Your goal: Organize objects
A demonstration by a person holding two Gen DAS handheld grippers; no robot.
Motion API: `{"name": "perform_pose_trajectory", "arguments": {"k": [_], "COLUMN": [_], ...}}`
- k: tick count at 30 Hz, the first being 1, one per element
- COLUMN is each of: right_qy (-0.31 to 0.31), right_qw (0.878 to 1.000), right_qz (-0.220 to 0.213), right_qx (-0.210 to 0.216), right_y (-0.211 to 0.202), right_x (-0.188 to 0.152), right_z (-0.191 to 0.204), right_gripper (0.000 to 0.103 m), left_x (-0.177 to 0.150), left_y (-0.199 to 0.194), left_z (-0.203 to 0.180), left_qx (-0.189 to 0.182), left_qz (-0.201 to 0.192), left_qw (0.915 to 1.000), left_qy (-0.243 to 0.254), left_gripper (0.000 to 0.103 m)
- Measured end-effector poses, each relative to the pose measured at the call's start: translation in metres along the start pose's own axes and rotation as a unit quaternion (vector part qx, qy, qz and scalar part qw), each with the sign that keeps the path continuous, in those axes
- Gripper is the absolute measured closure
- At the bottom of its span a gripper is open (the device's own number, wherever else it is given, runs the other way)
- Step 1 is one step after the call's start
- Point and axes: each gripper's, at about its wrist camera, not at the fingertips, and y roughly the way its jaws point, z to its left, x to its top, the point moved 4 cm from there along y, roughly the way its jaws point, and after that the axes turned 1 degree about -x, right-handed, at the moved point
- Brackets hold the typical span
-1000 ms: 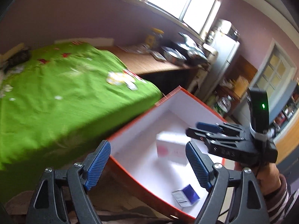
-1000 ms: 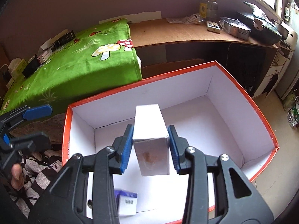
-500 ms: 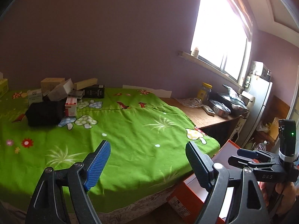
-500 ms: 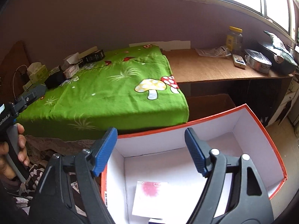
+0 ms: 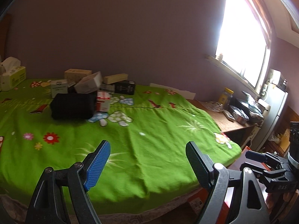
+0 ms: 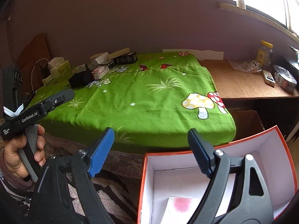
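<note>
My right gripper (image 6: 151, 132) hangs over the near left corner of an orange box (image 6: 276, 130) with a white inside. Its jaws are opening and nothing is between them. A white carton with a pink mark (image 6: 179, 205) lies flat on the box's floor. My left gripper (image 5: 146, 145) is open and empty, pointing across a green bedspread (image 5: 149, 134). At the bed's far side lies a pile of small boxes (image 5: 84, 85) around a black pouch (image 5: 72, 106). In the right wrist view, a hand (image 6: 18, 155) holds the left gripper (image 6: 56, 100) at the left edge.
A wooden desk (image 6: 239, 80) right of the bed carries a yellow-lidded jar (image 6: 264, 55), a remote (image 6: 268, 77) and a metal tin (image 6: 285, 80). A tissue box (image 5: 13, 74) stands at the bed's far left. A fridge (image 5: 274, 108) stands below the window.
The right gripper let go of the white carton, which now lies in the orange box. Both grippers rose and swung away from the box toward the bed.
</note>
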Motion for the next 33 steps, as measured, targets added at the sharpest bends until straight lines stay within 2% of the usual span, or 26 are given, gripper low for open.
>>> {"name": "perform_pose_trajectory", "arguments": {"k": [7, 14, 18, 24, 29, 33], "right_qy": [-0.017, -0.035, -0.048, -0.054, -0.055, -0.058], "right_qw": [0.999, 0.997, 0.996, 0.994, 0.994, 0.995], "right_qz": [0.008, 0.014, 0.009, 0.009, 0.013, 0.017], "right_qx": [0.047, 0.074, 0.079, 0.09, 0.09, 0.08], "right_y": [0.026, 0.041, 0.045, 0.051, 0.057, 0.063], "right_x": [0.013, 0.027, 0.037, 0.045, 0.05, 0.057], "right_z": [0.029, 0.054, 0.068, 0.081, 0.084, 0.082], "right_gripper": [0.017, 0.017, 0.016, 0.014, 0.014, 0.014], "left_x": [0.018, 0.041, 0.057, 0.073, 0.076, 0.073], "left_y": [-0.001, 0.009, 0.03, 0.07, 0.092, 0.102], "left_z": [0.045, 0.085, 0.104, 0.119, 0.131, 0.137], "left_qx": [0.054, 0.082, 0.085, 0.114, 0.135, 0.13], "left_qz": [-0.004, 0.009, 0.043, 0.1, 0.128, 0.143], "left_qw": [0.9983, 0.9956, 0.9943, 0.9881, 0.9823, 0.9808], "left_qy": [-0.022, -0.044, -0.048, -0.024, -0.026, -0.029], "left_gripper": [0.011, 0.0, 0.0, 0.0, 0.0, 0.0]}}
